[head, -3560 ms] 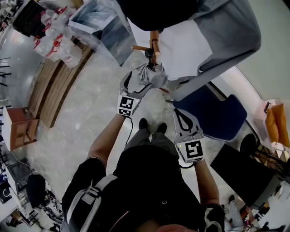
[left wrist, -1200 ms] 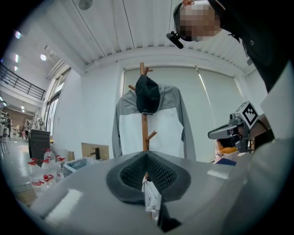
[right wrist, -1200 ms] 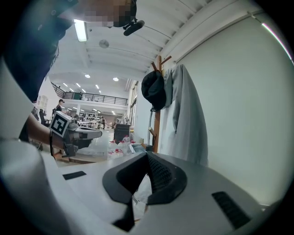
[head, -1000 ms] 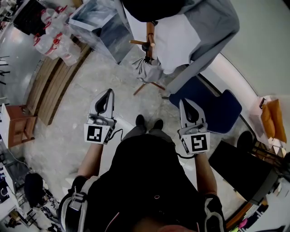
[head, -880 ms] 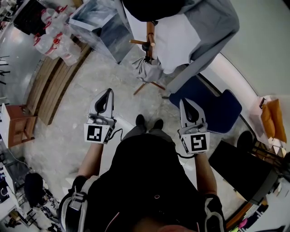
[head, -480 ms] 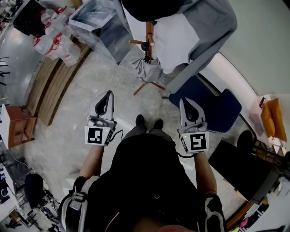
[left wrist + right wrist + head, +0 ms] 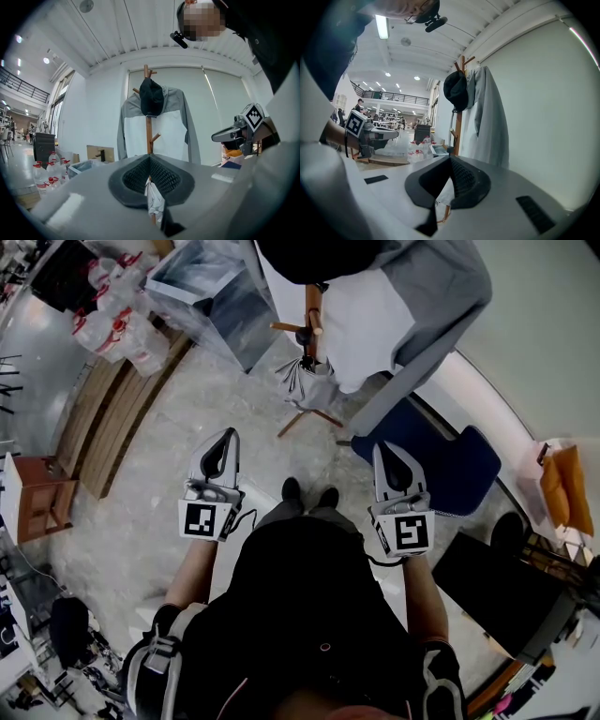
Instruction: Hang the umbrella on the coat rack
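Hanging from the coat rack (image 7: 312,310) at 12 o'clock, the umbrella (image 7: 307,382) is dangling; left gripper (image 7: 232,433) and right gripper (image 7: 380,447) are hovering closed, holding nothing.

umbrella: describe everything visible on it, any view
Grey umbrella, folded but loosely bunched, fabric pleated. Its dark handle sits uppermost by a side peg of the wooden coat rack, apparently hung there; the canopy droops along the pole above the rack's feet. A grey-and-white jacket hangs right beside it; contact unclear.
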The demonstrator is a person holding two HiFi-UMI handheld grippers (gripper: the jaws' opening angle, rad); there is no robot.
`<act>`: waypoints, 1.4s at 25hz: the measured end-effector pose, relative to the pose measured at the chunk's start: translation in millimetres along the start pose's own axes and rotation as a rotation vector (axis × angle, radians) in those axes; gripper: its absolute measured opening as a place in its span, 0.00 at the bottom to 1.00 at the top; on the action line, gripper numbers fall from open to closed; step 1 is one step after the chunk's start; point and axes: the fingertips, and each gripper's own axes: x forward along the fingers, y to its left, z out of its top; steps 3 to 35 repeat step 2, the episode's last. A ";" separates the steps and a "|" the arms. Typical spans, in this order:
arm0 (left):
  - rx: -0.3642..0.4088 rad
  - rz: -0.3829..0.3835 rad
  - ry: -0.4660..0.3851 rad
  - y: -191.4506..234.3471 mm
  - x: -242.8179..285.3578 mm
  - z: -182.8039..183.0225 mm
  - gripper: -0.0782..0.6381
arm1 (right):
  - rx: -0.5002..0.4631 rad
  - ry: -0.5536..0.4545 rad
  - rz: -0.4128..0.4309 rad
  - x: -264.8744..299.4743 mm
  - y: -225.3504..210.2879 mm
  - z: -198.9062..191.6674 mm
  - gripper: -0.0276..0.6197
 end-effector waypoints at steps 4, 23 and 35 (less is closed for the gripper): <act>0.004 -0.003 0.001 -0.4 -0.1 0.3 0.11 | 0.001 -0.001 0.001 0.4 0.4 0.9 0.04; 0.004 -0.003 0.001 -0.4 -0.1 0.3 0.11 | 0.001 -0.001 0.001 0.4 0.4 0.9 0.04; 0.004 -0.003 0.001 -0.4 -0.1 0.3 0.11 | 0.001 -0.001 0.001 0.4 0.4 0.9 0.04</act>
